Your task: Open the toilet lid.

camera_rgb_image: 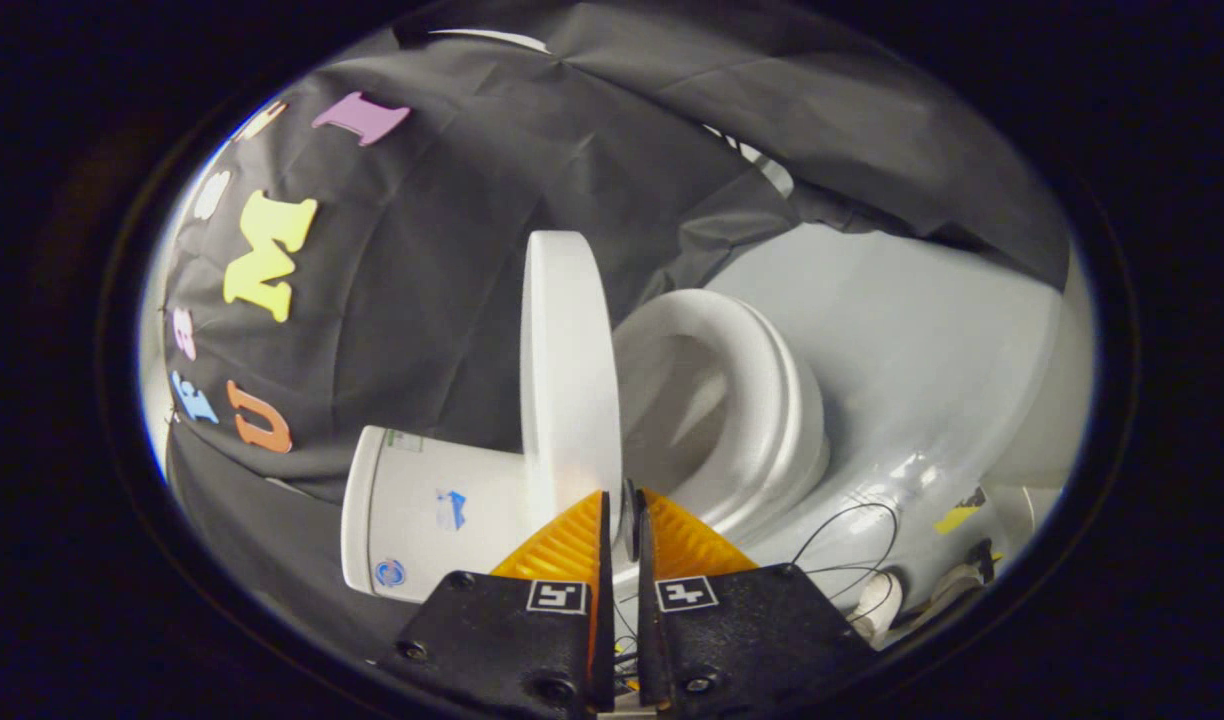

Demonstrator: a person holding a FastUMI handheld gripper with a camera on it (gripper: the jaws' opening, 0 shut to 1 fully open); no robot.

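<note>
- Clearly the toilet lid [569,370] is standing raised, swung well away from the seat ring [762,400] and showing edge-on just ahead of the fingers.
- Its near edge is coming down to the fingertips, and a thin dark tab there is sitting in the narrow gap between them.
- The gripper [622,510] is standing nearly closed, its two fingers almost together; whether both are pressing on the lid's edge is hard to tell.
- The seat ring is lying beside the lid, on the bowl [902,400], with the opening of the bowl showing through it.
- The white tank [422,510] is sitting on the lid's other side, carrying a few small stickers on its face.
- Thin black wires [852,540] are looping beside the bowl, near the fingers.
- Black cloth [452,230] is hanging behind the whole toilet.
</note>
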